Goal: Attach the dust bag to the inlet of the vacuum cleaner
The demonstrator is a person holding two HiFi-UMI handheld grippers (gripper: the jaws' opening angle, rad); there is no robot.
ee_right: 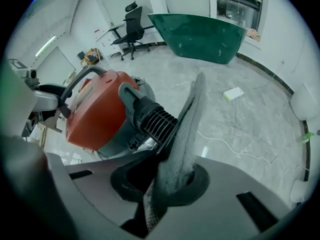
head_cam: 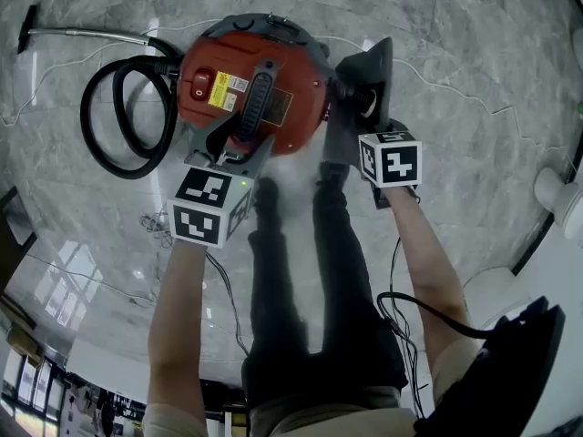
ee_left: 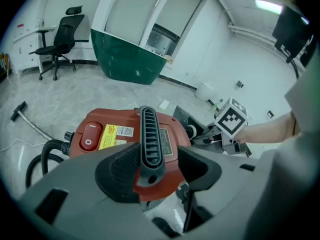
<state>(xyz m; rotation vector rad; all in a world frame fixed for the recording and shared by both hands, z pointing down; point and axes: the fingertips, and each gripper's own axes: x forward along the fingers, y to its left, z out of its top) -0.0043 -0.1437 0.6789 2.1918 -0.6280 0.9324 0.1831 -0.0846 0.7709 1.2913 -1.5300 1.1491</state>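
Assessor: Left gripper point(head_cam: 239, 153), nearest the lens. What is its state?

Inspector: Its jaws stand apart on either side of the black carrying handle point(ee_left: 150, 144) on top of the vacuum cleaner point(head_cam: 301, 85). The pads do not press on the handle. The machine stands on the marble floor point(head_cam: 474, 53).

Assessor: And the right gripper point(ee_right: 167, 184)?

Inspector: It is clamped on the grey fabric of the dust bag point(ee_right: 187, 129). The bag rises from the jaws and lies against the ribbed black inlet point(ee_right: 152, 116) on the side of the machine.

Assessor: Progress?

Inspector: The bag is at the inlet, so the fitting is judged to be under way. No view shows whether the bag's opening is fully seated over the port. The remaining work is judged to be confirming that seat and then letting go of the bag. The hose point(head_cam: 118, 116) lies coiled on the far side of the machine and plays no part.

Assessor: Any markings?

Inspector: A yellow sticker point(ee_left: 109, 136) sits beside the red rocker switch point(ee_left: 90, 135), and its print is too small to read. The switch appears to carry on and off symbols. A dark plate point(ee_left: 166, 141) next to the handle bears unreadable text. No brand name can be made out.
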